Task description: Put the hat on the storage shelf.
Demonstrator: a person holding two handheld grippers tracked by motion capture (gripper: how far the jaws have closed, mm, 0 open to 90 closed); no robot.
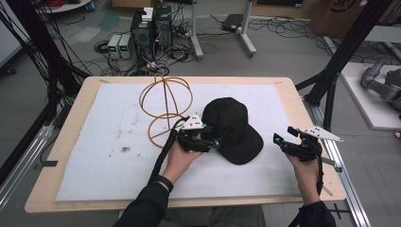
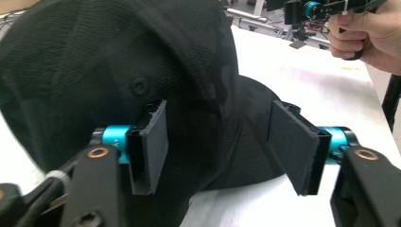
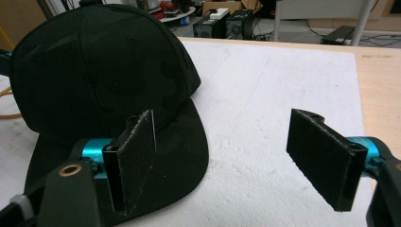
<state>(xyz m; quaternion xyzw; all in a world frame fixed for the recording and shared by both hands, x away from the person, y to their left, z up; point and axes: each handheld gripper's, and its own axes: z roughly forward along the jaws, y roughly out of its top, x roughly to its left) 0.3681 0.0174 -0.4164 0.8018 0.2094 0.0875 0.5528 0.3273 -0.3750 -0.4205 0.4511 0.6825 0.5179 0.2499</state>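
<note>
Sitting brim-forward on white foam pad (image 1: 94, 161), beside wire hat stand (image 1: 164, 109): black cap (image 1: 229, 123). Closing in on crown side with left gripper (image 1: 204, 142), jaws spread, likely lining up a grasp. Waiting clear near brim: right gripper (image 1: 288, 139), jaws spread.

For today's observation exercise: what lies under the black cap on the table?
The black cap rests on a white sheet covering the wooden table. Whether anything sits beneath its crown cannot be seen; the cap itself covers that spot.
</note>
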